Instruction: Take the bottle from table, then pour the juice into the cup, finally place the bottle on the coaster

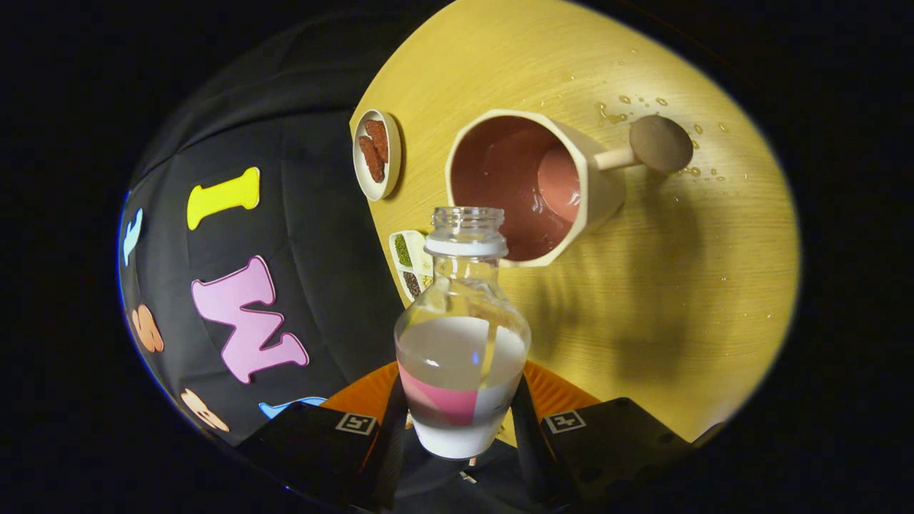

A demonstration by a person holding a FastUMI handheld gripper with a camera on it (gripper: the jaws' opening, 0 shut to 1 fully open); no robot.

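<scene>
Claw (460, 417) closed on the bottle (460, 343), one finger pressing each side of the lower body. Bottle clear, uncapped, with a white ring below the threaded neck and a white base with a pink patch. Roughly half full of clear liquid, the surface lying level across the widest part. Open mouth pointing ahead toward the cup (532, 187), lip just short of the cup's near rim.

Cup cream outside, reddish-brown inside, wet and glossy at the bottom, with a straight handle ending in a round knob (660, 143) on the far side. Standing on the yellow wooden table (685, 285), beyond the fingers and just past the bottle's mouth. Scattered drops (628, 103) on the table near the knob.

Small round dish (376, 153) with brown pieces at the table's edge, beside the cup and apart from it. Divided tray (408, 260) with green and dark contents also at the edge, partly hidden behind the bottle's neck. Orange ribbed surface (357, 396) visible just behind the fingers on either side of the bottle's base; cannot tell what it is.
</scene>
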